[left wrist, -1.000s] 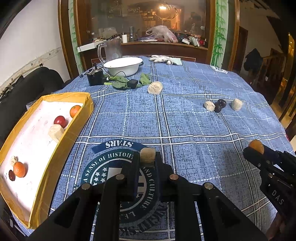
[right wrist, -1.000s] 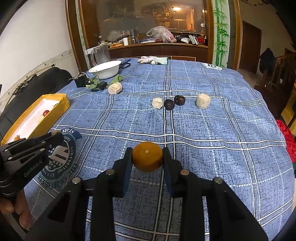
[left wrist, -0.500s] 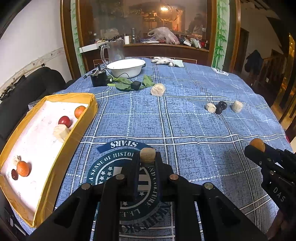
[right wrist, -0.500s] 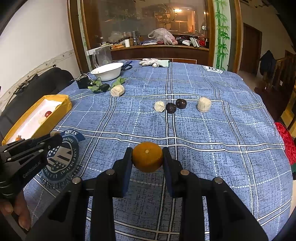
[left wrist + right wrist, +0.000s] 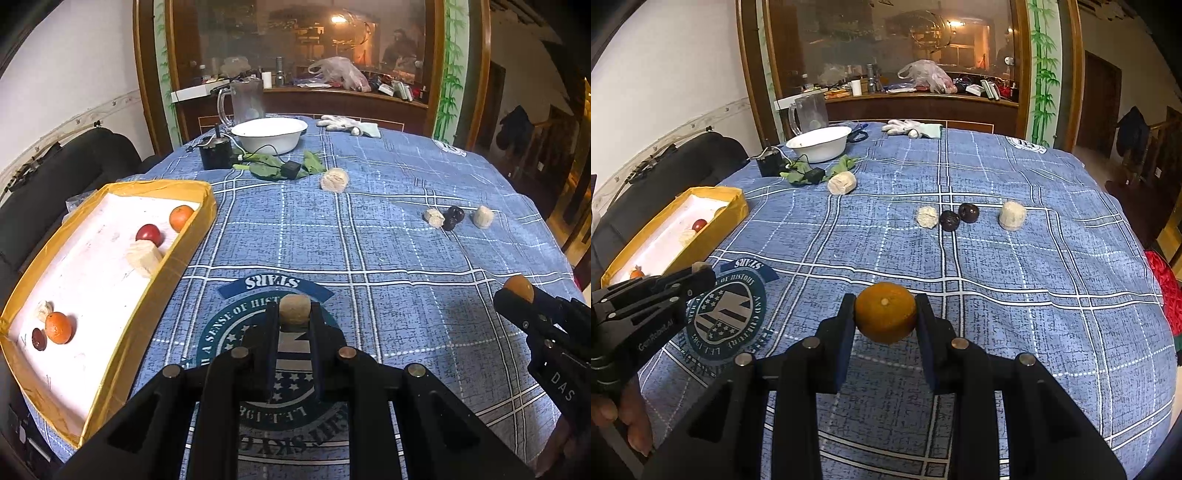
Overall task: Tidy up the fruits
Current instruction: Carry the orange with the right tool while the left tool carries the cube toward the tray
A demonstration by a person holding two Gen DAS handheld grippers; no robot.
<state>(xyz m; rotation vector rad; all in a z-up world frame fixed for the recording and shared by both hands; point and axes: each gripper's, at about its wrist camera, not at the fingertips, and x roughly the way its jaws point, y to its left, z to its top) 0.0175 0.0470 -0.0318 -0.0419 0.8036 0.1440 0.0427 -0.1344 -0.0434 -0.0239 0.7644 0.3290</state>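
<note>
Between the fingers of the left claw (image 5: 294, 314) sits a small tan fruit (image 5: 294, 309), pinched at the tips with the jaws nearly together, held above the round printed emblem (image 5: 236, 332) on the blue checked cloth (image 5: 388, 258) that covers the worktop. Just left of this claw lies the yellow-walled tray (image 5: 177, 258) with a white floor. At its far end are an orange (image 5: 181, 218), a red fruit (image 5: 148, 234) and a pale chunk (image 5: 144, 257), close together; at its near end are a second orange (image 5: 58, 327), a small dark fruit (image 5: 38, 338) touching it, and a small pale piece (image 5: 43, 309) just behind.

Well to the right, the right claw (image 5: 885, 313) grips a larger orange fruit (image 5: 885, 312), its jaws spread about that fruit's width and pressed on both sides, above the cloth. A hand (image 5: 631, 421) shows at the lower left edge of the right wrist view, under the other tool.

Farther off on the cloth, right of centre, two dark round fruits (image 5: 959, 216) lie touching, with a small pale lump (image 5: 927, 216) just to their left and a larger pale lump (image 5: 1012, 215) near their right. Another pale lump (image 5: 842, 183) rests beside green leaves (image 5: 844, 164) and a small black adapter (image 5: 815, 175). At the far left of the worktop stand a white basin (image 5: 819, 143) and a clear jug (image 5: 809, 112); white gloves (image 5: 905, 128) lie at the far edge.
</note>
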